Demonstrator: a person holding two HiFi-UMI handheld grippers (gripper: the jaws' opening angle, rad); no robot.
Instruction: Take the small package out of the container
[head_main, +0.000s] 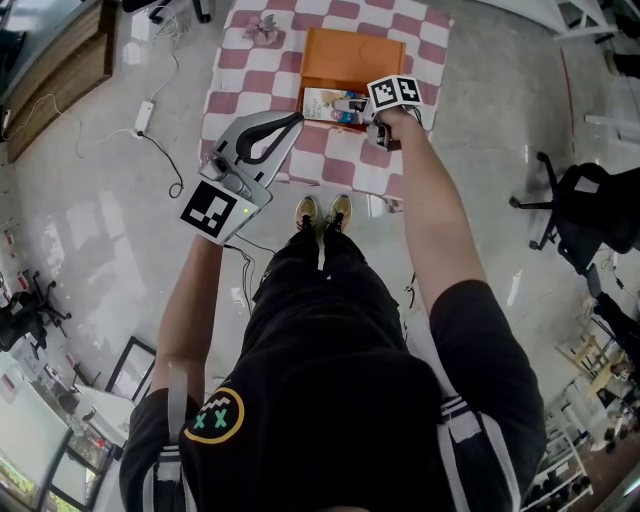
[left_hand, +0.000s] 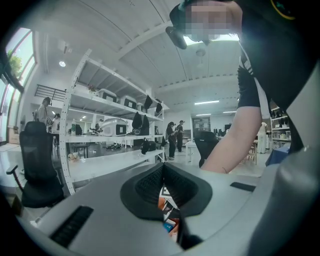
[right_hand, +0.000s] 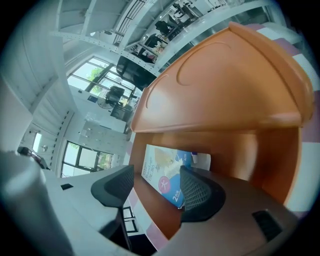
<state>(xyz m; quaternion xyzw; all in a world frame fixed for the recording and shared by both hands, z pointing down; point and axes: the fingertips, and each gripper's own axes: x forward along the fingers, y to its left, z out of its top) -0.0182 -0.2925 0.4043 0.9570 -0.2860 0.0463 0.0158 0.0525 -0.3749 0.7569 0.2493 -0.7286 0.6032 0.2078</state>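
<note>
An orange container (head_main: 352, 50) lies on the checkered cloth, and a white-and-blue small package (head_main: 325, 103) stands against the inside of its near wall. My right gripper (head_main: 358, 108) reaches over that wall. In the right gripper view its jaws (right_hand: 152, 186) stand partly open astride the container wall (right_hand: 150, 200), one pad outside and the other inside beside the package (right_hand: 165, 172). My left gripper (head_main: 297, 120) is held up above the table's near left part, pads together with nothing between them (left_hand: 162, 169).
The table cloth (head_main: 240, 60) is pink and white, with a small pink object (head_main: 265, 28) at its far side. A power strip with cable (head_main: 145, 115) lies on the floor at left. A black office chair (head_main: 590, 210) stands at right.
</note>
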